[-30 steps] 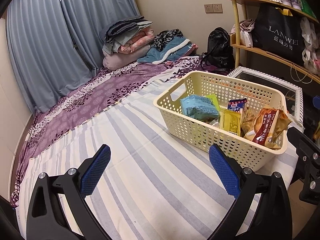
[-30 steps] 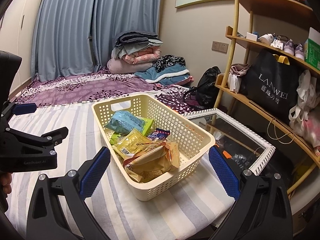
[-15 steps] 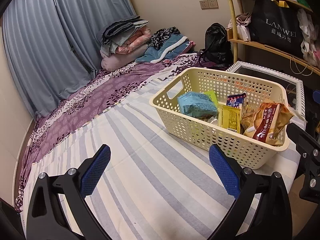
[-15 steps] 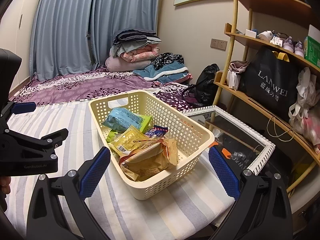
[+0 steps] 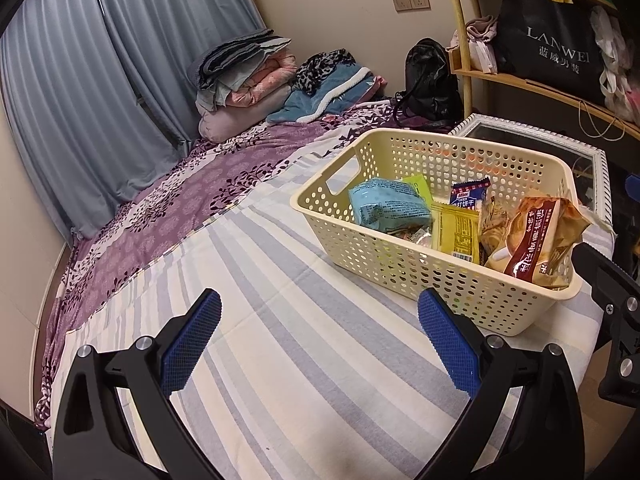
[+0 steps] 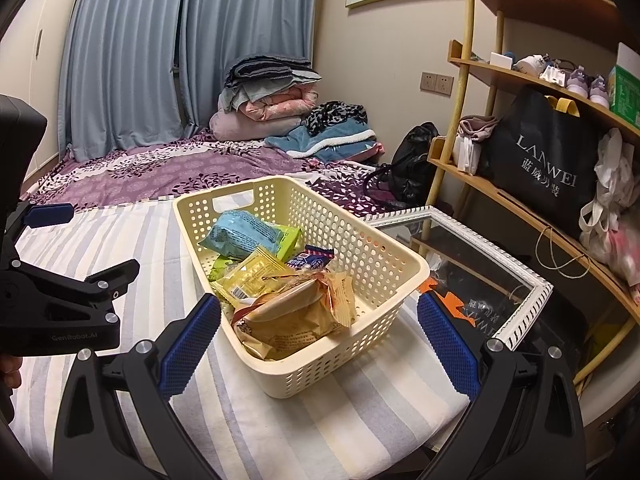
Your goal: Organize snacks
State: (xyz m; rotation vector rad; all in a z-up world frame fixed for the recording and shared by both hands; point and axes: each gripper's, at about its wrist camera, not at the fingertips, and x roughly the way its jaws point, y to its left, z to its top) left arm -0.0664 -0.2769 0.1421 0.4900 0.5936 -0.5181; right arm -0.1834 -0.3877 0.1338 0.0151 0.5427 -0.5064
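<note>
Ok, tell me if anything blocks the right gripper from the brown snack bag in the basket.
Nothing visible does. The right gripper is open and empty, and the brown snack bag lies on top of the pile at the near end of the basket, uncovered. Only the low near rim sits below the path.

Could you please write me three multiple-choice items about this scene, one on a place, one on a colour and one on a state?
1. Where is the cream perforated plastic basket?
A. on the wooden shelf
B. on the striped sheet of the bed
C. on the floor

2. What colour is the snack packet lying nearest the basket's far handle slot?
A. light blue
B. red
C. black

3. In what state are the left gripper and the right gripper?
A. both shut on a packet
B. left open, right shut
C. both open and empty

Answers: 1 B, as the basket stands on the grey and cream striped sheet. 2 A, as that packet is pale blue. 3 C, as each view shows blue pads spread wide with nothing between them.
</note>
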